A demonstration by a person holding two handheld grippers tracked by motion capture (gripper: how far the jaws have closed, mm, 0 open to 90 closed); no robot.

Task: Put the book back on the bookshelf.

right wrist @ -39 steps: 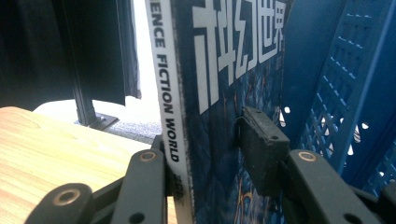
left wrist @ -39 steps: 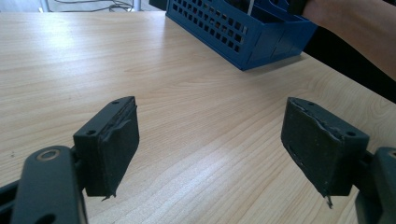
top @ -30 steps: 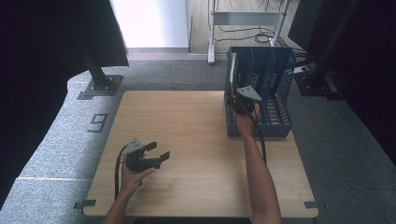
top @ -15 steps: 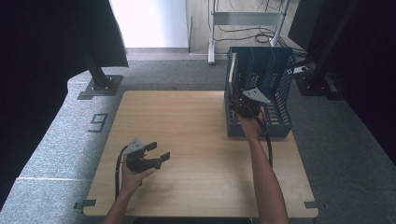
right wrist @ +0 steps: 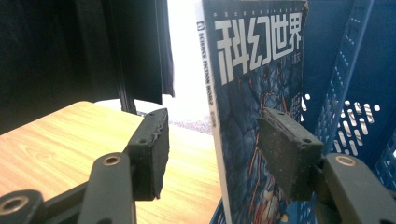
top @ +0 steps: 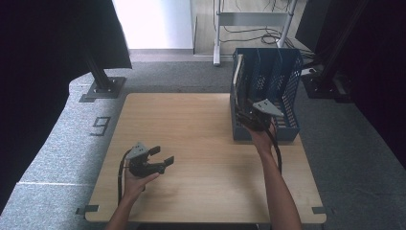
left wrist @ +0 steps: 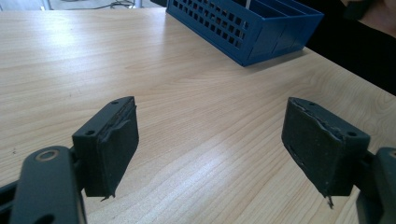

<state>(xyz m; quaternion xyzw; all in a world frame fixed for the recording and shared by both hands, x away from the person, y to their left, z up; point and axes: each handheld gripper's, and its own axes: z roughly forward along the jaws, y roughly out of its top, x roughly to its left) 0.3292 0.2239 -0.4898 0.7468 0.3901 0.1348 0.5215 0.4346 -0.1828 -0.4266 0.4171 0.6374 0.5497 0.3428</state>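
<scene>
Right gripper [right wrist: 212, 154] is at the blue file rack [top: 287, 84], jaws apart straddling the spine of the upright magazine [right wrist: 257, 93] in the rack's leftmost slot, set for a pinch. Left gripper [top: 155, 160] idles wide apart over the table [top: 191, 124], well clear of the rack, likely to stay out of the way.

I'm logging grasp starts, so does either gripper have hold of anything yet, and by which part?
Nothing is held. The right gripper is open, its jaws either side of the magazine's spine edge in the blue rack. The left gripper is open over the table.
</scene>
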